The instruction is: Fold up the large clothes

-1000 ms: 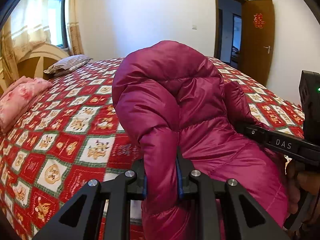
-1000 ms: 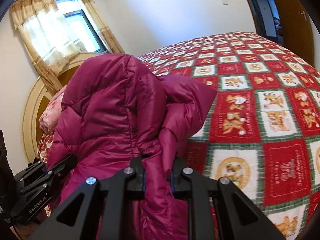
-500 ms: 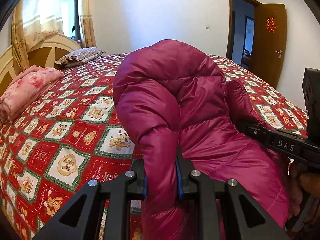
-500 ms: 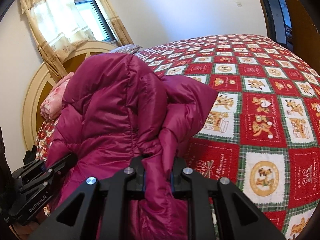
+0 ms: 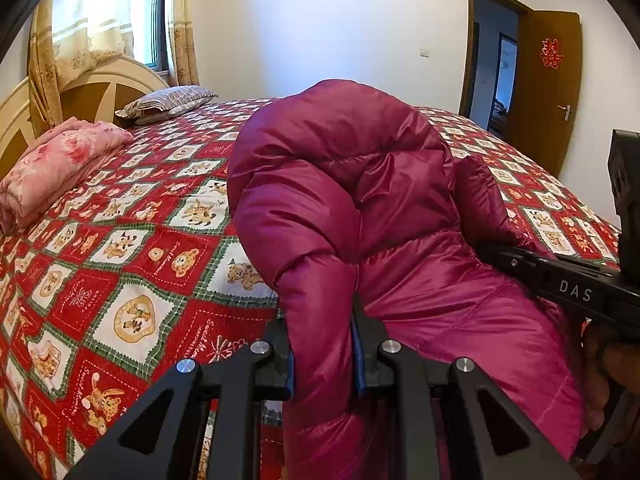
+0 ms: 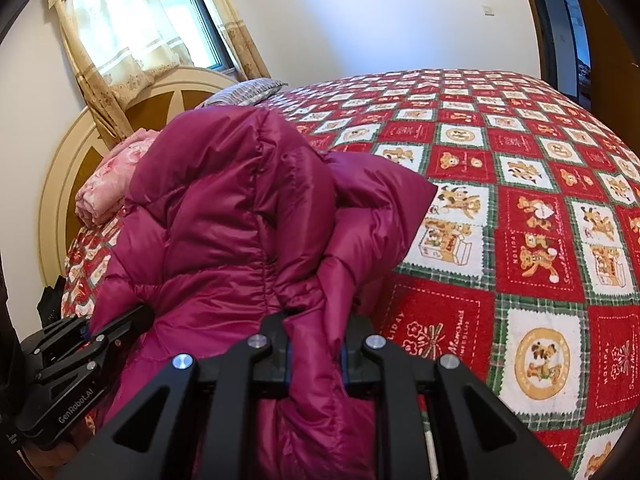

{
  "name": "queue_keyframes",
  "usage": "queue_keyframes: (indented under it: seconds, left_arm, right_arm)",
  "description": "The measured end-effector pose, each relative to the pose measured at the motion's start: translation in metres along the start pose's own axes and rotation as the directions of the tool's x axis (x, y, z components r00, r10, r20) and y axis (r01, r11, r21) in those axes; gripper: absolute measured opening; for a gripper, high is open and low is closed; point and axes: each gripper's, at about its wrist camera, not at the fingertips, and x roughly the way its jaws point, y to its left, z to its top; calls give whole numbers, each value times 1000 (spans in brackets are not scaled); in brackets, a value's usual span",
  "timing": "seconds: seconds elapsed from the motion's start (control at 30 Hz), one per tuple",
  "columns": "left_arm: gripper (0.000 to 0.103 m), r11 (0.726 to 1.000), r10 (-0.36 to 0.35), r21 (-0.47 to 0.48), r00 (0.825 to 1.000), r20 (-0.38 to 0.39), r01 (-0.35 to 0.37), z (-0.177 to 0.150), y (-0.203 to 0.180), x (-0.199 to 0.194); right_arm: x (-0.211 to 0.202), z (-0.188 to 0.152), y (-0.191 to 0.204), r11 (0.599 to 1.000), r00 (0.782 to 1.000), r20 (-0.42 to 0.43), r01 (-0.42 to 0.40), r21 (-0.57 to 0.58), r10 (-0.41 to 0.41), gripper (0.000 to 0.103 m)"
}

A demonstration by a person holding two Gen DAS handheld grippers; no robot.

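Down jacket, magenta, quilted and puffy, is bunched into a tall hump at the near edge of the bed, held between both grippers with its upper part slumped forward over the bedspread. Left gripper: jaws nearly closed, clamped on a thick roll of jacket fabric that fills the gap between the blue pads. Right gripper: same, jaws narrow and pinching a fold of the jacket; fabric hangs below the pads. In the left wrist view the right gripper comes in from the right edge, its body pressed against the jacket's side, with a hand partly visible under it. In the right wrist view the left gripper shows at lower left, its tip buried in the jacket. One jacket flap sticks out to the right over the bedspread. Bedspread is a red, white and green check with cartoon animals. At the head end: pink folded blanket, striped pillow, rounded headboard. Curtained window behind it; open wooden door on the far right.
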Motion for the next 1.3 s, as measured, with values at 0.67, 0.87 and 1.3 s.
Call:
queue_keyframes:
  seconds: [0.67, 0.87, 1.3]
  left_arm:
    - [45, 999, 41, -9, 999, -24, -42, -8, 6, 13]
    - [66, 996, 85, -28, 996, -19, -85, -10, 13, 16]
    - [73, 994, 92, -51, 996, -14, -93, -14, 18, 21]
  right_arm:
    - [14, -7, 5, 999, 999, -24, 38, -16, -38, 20]
    - [18, -9, 4, 999, 998, -36, 44, -13, -45, 22]
    - [22, -12, 4, 998, 997, -42, 62, -23, -63, 24]
